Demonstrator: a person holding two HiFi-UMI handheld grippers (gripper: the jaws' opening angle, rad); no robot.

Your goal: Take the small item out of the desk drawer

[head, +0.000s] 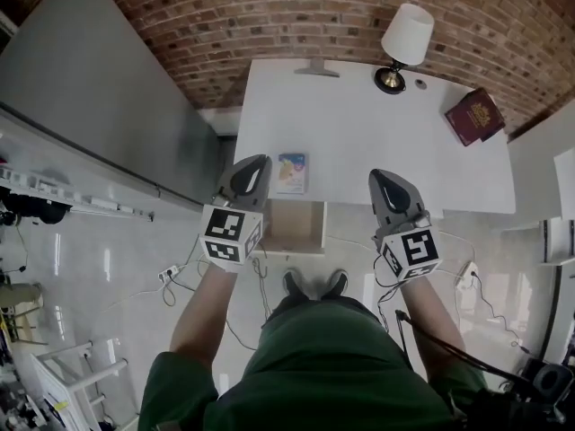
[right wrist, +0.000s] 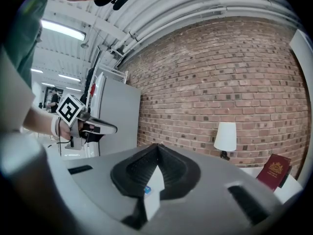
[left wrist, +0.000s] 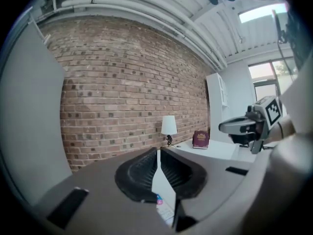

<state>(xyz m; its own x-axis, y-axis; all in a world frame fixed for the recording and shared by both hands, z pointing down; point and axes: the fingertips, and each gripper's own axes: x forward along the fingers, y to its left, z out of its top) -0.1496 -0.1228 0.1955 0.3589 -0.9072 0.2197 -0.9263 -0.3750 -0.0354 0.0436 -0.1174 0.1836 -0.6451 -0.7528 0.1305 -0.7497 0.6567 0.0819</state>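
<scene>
Left hand-held gripper (left wrist: 158, 153) is pressed together with nothing pinched, and the right hand-held gripper (right wrist: 156, 148) reads the same to me. In the head view they sit either side of the open drawer (head: 292, 227). The small item (head: 291, 172), a flat colourful packet, lies on the white desk (head: 359, 133) just behind that drawer, near the left tip.

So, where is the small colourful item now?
In the head view the small colourful item lies on the white desk at its front edge, just beyond the open drawer, right of the left gripper.
</scene>
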